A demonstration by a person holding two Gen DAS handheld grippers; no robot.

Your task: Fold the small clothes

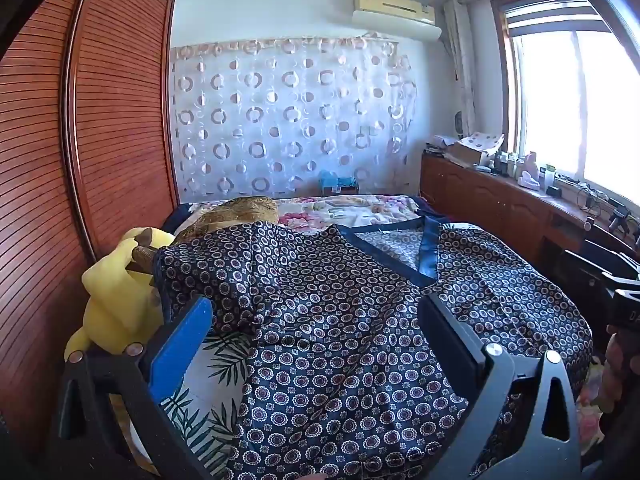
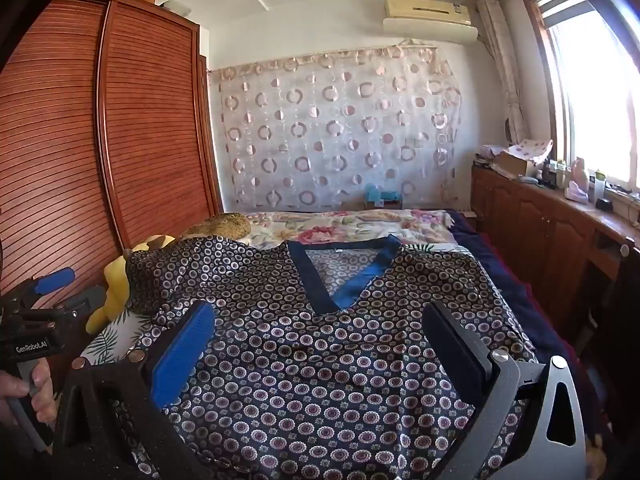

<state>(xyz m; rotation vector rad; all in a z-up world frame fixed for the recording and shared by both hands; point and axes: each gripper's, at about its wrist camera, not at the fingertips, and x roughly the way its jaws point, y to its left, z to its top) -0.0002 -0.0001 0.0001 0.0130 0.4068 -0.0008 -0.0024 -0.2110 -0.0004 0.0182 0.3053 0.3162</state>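
While it lies spread front-up across the bed (image 2: 504, 284), the patterned top (image 2: 320, 360) is dark navy with small ring-and-flower prints and a solid blue V-neck band (image 2: 344, 276) pointing toward the near edge. Its left sleeve (image 1: 200, 276) is draped up over a yellow plush toy (image 1: 120, 300), so most of the toy is hidden; only the yellow body and a brown-tipped ear show. The lower hem runs out of frame at the bottom in both views. The right side of the top falls over the bed edge and can't be followed further.

Left gripper (image 1: 316, 344) hovers over the left half of the garment, fingers spread wide, nothing pinched; whether the tips touch the cloth is unclear. Right gripper (image 2: 320, 344) sits over the chest area below the V-neck, fingers also spread wide, nothing between the pads. A hand (image 2: 28, 392) on the left gripper's handle shows at the edge of the right wrist view, mostly cut off.

Under the top there's a leaf-print sheet (image 1: 204, 392), beyond it a floral quilt (image 2: 352, 228) and a brownish pillow (image 1: 240, 212), partly hidden behind the sleeve. Slatted wooden wardrobe (image 1: 120, 120) on the left, circle-print curtain (image 1: 292, 120) on the back wall, air conditioner (image 1: 396, 12) above. Cluttered low cabinet (image 2: 532, 216) under the bright window (image 1: 576, 104); the items there are too small to identify.
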